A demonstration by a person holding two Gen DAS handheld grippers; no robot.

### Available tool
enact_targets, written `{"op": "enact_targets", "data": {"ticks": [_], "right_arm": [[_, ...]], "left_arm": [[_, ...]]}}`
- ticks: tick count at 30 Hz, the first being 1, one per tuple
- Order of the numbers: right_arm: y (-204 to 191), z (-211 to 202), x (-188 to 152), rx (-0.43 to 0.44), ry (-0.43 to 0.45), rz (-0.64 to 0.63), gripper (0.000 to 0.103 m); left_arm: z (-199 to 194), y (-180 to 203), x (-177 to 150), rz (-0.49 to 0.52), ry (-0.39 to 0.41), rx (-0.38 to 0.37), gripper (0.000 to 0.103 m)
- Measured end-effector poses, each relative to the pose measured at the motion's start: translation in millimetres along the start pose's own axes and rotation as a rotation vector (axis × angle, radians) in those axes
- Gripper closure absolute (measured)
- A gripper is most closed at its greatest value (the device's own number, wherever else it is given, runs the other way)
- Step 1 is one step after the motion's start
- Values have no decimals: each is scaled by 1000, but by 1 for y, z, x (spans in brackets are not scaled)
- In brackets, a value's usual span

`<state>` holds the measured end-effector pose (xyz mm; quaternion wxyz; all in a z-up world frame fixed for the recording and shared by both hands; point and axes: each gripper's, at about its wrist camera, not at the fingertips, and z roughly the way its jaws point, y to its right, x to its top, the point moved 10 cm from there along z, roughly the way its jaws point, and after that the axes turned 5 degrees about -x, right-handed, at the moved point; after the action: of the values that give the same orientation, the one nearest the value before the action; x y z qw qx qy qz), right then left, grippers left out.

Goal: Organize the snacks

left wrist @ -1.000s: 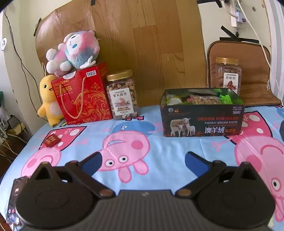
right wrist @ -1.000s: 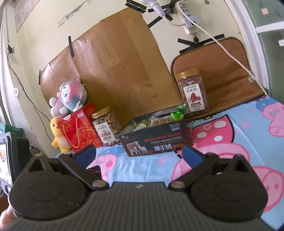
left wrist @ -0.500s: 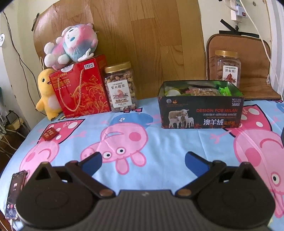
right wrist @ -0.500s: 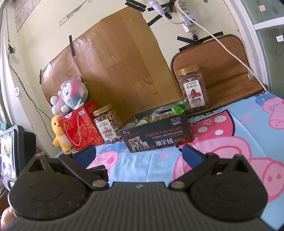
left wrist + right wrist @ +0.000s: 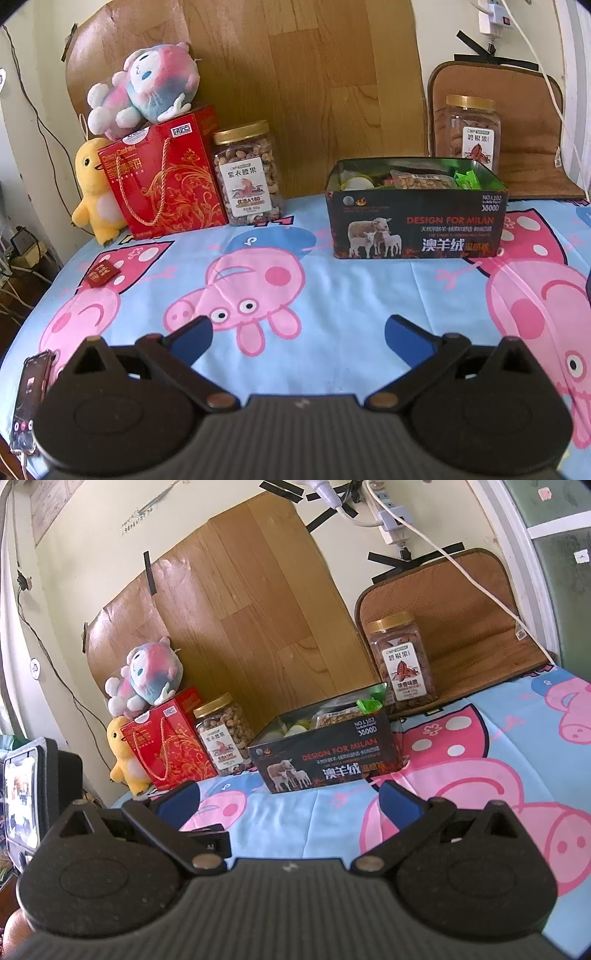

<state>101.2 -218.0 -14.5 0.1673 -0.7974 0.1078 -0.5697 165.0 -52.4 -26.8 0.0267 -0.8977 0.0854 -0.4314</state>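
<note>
A black open box (image 5: 417,229) printed with sheep stands at the back of the table and holds several snack packs (image 5: 421,181); it also shows in the right wrist view (image 5: 325,760). A small red packet (image 5: 101,272) lies alone on the cloth at the left. My left gripper (image 5: 297,332) is open and empty, low over the cloth well in front of the box. My right gripper (image 5: 288,797) is open and empty, in front of the box.
A red gift bag (image 5: 162,177) with a plush toy (image 5: 147,88) on top, a yellow duck plush (image 5: 92,188) and a cashew jar (image 5: 247,173) stand at the back left. A pecan jar (image 5: 469,129) stands back right. A phone (image 5: 29,398) lies at the near left edge.
Both grippers have drawn back a little from the box, so the jars, bag and box sit slightly higher and smaller in view. Both stay open and empty.
</note>
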Motion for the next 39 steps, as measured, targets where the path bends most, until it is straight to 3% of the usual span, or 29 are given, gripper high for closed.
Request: {"op": "enact_targets", "data": {"ticks": [39], "right_arm": [[2, -2, -5, -2, -8, 16, 0]], "left_arm": [[-5, 12, -6, 2, -24, -65, 0]]}}
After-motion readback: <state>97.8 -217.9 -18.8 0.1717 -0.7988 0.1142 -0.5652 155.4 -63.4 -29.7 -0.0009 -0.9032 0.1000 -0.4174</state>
